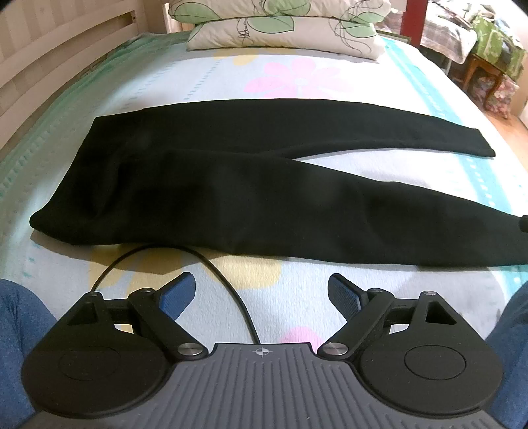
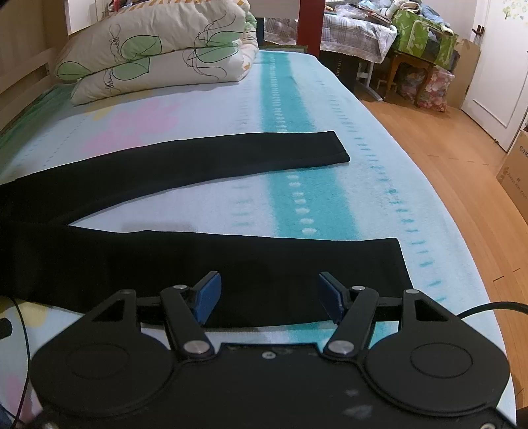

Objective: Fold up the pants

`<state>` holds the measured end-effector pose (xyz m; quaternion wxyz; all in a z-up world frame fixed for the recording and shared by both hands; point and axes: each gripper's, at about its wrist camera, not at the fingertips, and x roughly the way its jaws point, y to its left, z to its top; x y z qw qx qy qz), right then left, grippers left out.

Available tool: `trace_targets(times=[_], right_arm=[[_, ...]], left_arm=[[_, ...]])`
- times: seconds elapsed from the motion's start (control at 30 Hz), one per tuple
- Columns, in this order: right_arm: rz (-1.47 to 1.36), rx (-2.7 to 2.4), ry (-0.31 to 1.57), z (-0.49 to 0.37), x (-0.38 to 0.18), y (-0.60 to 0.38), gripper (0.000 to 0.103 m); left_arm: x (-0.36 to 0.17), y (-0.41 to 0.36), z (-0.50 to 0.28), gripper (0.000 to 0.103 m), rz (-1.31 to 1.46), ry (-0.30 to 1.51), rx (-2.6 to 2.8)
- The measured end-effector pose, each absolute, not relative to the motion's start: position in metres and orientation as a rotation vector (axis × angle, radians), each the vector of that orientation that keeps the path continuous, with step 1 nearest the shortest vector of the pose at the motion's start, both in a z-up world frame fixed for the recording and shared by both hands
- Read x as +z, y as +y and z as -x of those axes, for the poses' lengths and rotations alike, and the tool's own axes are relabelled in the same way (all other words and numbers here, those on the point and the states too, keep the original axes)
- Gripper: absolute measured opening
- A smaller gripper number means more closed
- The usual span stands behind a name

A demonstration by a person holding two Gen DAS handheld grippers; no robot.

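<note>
Pants (image 1: 231,184) lie flat on bed (image 1: 330,297), both tools spread, empty.

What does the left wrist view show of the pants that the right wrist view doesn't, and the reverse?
Only the left wrist view shows the waist end of the black pants and the open left gripper short of the cloth. Only the right wrist view shows the near leg's hem squarely, the wooden floor and the open right gripper over that leg. Both show the spread legs and folded quilt.
</note>
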<state>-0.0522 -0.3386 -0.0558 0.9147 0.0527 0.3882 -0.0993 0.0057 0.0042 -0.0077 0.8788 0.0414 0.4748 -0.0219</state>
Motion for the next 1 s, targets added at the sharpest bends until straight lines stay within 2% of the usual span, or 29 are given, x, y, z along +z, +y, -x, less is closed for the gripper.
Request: trace_targets(times=[1.0], right_arm=[[-0.103, -0.200, 0.804, 0.0500, -0.0572, -0.3375, 0.068]], left_arm=[[-0.0116, 0.0046, -0.0103, 0.088, -0.082, 1.014, -0.040]])
